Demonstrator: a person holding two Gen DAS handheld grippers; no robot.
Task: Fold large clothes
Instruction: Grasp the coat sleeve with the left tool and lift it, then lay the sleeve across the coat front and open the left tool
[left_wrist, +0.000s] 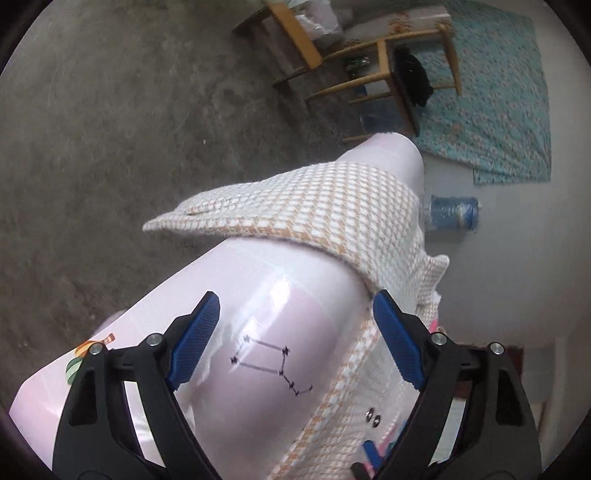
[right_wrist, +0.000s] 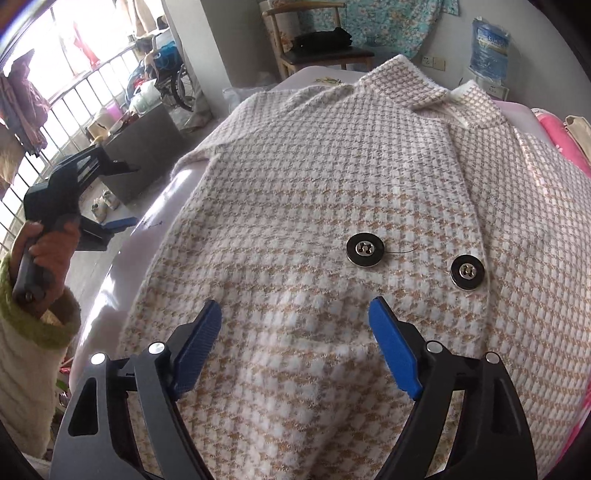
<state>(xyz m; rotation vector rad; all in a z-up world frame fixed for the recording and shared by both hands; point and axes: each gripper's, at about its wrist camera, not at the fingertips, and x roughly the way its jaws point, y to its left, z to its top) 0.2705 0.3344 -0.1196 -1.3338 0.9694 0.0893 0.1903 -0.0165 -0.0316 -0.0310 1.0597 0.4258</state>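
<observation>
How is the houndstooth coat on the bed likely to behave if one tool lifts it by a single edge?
The houndstooth coat would probably sag and drape rather than hold its shape: it already follows the bed's curve. Its thick, fuzzy weave suggests some weight for its size. That rough texture should grip ribbed pads fairly well, though the metal buttons may swing.

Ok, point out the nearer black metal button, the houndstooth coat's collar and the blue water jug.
nearer black metal button (right_wrist: 468, 272), right wrist view, centre.
houndstooth coat's collar (right_wrist: 402, 79), right wrist view, folded edge.
blue water jug (right_wrist: 489, 51), right wrist view, body.
</observation>
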